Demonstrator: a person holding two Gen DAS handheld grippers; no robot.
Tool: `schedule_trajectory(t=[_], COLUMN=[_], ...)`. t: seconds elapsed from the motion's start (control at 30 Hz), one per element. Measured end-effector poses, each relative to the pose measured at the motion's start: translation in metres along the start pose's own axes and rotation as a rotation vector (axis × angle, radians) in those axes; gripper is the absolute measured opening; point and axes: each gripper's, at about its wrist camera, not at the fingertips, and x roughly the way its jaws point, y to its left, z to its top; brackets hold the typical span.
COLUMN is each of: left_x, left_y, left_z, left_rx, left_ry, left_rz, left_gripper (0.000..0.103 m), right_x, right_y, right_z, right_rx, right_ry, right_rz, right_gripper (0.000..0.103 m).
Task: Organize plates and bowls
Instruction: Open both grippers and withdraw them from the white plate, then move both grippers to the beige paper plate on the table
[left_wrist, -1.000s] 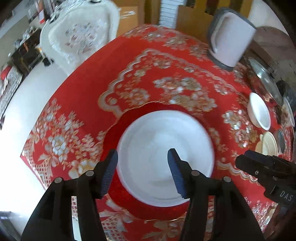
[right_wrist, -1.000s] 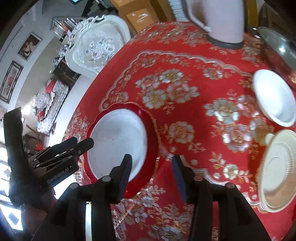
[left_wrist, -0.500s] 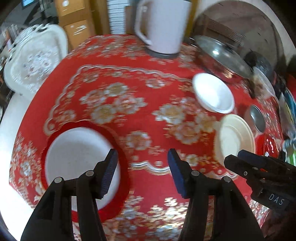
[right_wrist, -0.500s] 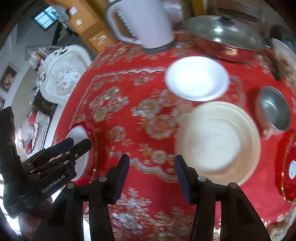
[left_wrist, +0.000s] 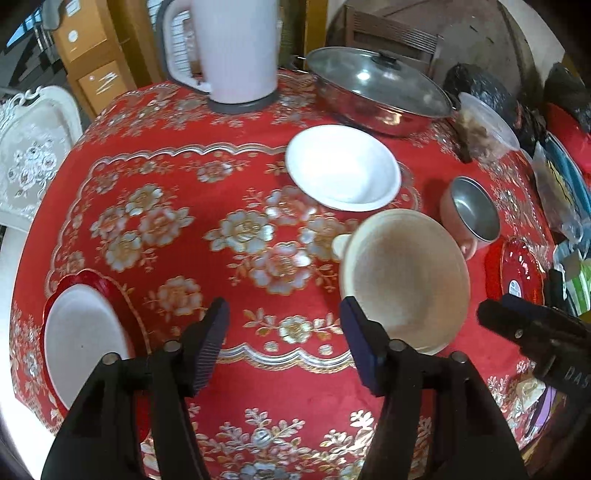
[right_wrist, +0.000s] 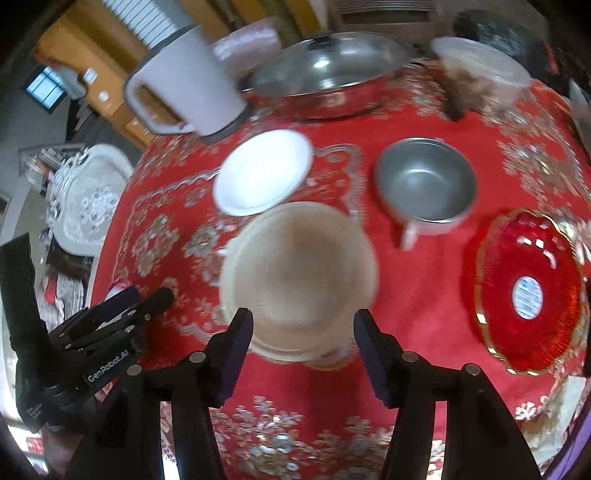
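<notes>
A: While both the left gripper (left_wrist: 282, 341) and the right gripper (right_wrist: 303, 349) stand wide and empty, which one takes the cream bowl (right_wrist: 297, 280)?

B: Right, I judge; centre a finger over the near rim, then close slowly. Bowl sits mid-table on the red cloth (right_wrist: 424, 295), beside the white bowl (right_wrist: 262, 171); cream, shallow, one side tab.

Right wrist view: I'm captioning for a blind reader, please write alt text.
The open right gripper hovers over a cream bowl on a red floral tablecloth. Beyond sit a white bowl, a steel bowl and a red plate; the left gripper shows lower left.
</notes>
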Motion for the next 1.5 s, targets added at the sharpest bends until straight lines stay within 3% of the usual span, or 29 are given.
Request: schedule_trajectory(t=[0.47,0.77,1.13,1.17,1.3,1.43,1.5], left_x=[0.027,0.05,0.079,0.081,0.089,0.092,0.094], left_y=[-0.027,-0.031,-0.043,-0.044,-0.047,-0.05,-0.05], left_z=[0.013,0.018,0.018,0.018,0.018,0.017,0.018], left_rx=[0.027,0.007,0.021,0.021,0.025,0.036,0.018], left_ry=[0.069,0.115,0.174,0.178,0.192,0.176,0.175], left_rz=[-0.01,-0.064,-0.063,-0.06,-0.053,-0.034,-0.051], left_gripper=[0.062,0.062,0.062,0.062,0.062,0.06,0.041], right_x=[0.01,0.037,0.063,0.064,0.071,0.072,0.069], right_y=[-0.058,-0.063,-0.06,-0.06,-0.06,-0.061,-0.059], right_z=[0.005,0.012,0.021,0.021,0.023,0.023,0.024], right_rx=[0.127,0.153,0.128,0.128,0.121,0.112,0.091], right_ry=[0.02,0.058,0.097,0.096,0.109,0.099,0.093], right_rz=[0.008,0.037,0.046,0.056,0.086,0.071,0.051], right_gripper=[0.062,0.062,0.061,0.059,0.023,0.013,0.01])
